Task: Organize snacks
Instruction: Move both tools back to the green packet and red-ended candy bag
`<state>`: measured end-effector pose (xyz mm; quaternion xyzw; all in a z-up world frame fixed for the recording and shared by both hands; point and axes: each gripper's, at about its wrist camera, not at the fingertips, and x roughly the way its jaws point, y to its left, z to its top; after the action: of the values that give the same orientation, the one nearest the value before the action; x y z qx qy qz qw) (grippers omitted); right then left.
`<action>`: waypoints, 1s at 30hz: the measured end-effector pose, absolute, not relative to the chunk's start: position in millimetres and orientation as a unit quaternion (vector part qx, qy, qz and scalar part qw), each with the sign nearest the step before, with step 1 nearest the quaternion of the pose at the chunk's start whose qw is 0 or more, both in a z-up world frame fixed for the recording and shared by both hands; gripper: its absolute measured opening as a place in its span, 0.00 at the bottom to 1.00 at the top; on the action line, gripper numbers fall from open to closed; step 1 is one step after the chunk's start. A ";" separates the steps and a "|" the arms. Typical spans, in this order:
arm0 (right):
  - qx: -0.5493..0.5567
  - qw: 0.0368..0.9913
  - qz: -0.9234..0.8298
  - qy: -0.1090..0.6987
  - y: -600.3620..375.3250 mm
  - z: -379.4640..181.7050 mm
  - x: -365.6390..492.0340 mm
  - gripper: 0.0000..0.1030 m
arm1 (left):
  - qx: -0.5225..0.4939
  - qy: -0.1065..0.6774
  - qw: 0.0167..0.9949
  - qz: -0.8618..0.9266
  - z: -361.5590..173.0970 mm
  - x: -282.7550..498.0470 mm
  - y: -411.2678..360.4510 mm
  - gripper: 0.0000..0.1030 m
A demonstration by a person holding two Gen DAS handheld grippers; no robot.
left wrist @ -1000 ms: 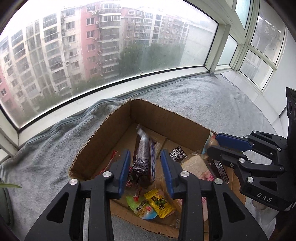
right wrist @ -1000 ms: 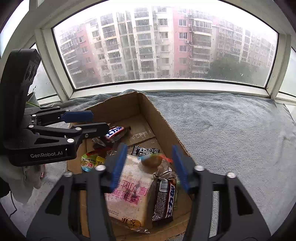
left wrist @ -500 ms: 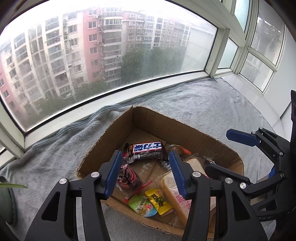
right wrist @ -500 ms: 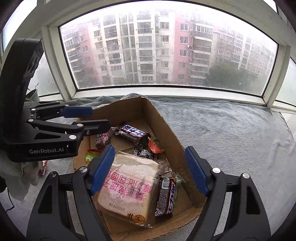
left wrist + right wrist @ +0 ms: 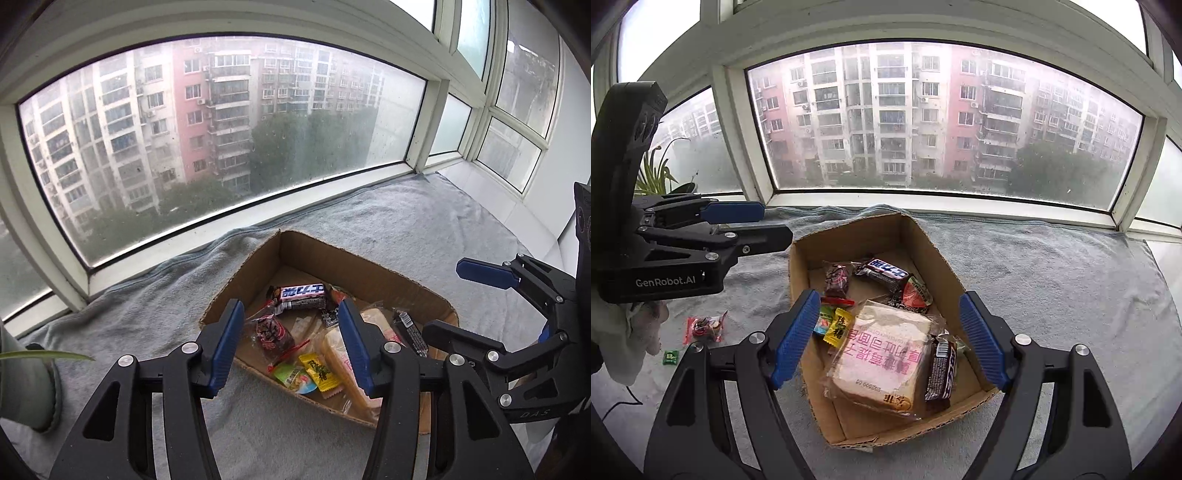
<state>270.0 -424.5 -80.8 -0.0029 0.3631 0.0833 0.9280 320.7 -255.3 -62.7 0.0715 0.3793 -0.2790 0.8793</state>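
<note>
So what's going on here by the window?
A person is sorting snacks into a cardboard box on a grey blanket, holding a claw in each hand. Both the left claw and the right claw are open and empty above the box. Inside lie a bread pack, chocolate bars and small sweets. Two small packets are on the blanket outside the box, so the job is not finished.

Cardboard box (image 5: pixel 923 236) sits on the blanket (image 5: pixel 1052 280) before the window (image 5: pixel 942 118). In it: bread pack (image 5: pixel 882 354) at the near end, one bar (image 5: pixel 940 369) just right of it, another bar (image 5: pixel 886 273) toward the far wall. Two small packets (image 5: pixel 703 326) lie on the blanket left of the box; potted plant (image 5: pixel 659 173) stands far left by the glass.
</note>
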 end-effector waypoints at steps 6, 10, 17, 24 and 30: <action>-0.012 0.930 0.105 0.353 -403.8 -61.6 246.3 0.78 | 0.067 0.362 0.890 -0.269 -42.5 294.0 -226.7 0.51; -0.017 0.929 0.123 0.349 -386.3 -56.9 232.2 0.78 | 0.064 0.352 0.897 -0.260 -32.5 273.8 -202.7 0.51; -0.031 0.925 0.160 0.345 -352.8 -51.6 208.9 0.78 | 0.043 0.346 0.907 -0.236 -23.1 240.1 -142.4 0.51; -0.050 0.912 0.195 0.358 -321.1 -61.9 203.1 0.78 | 0.017 0.363 0.912 -0.192 -31.1 214.5 -68.5 0.51; -0.041 0.893 0.227 0.386 -293.8 -80.5 209.3 0.78 | 0.006 0.396 0.902 -0.172 -62.9 196.3 -28.5 0.51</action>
<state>209.3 -293.8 -80.5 -0.0407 0.3860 0.2274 0.8931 196.3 -28.5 -62.9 0.0060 0.3961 -0.1722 0.9019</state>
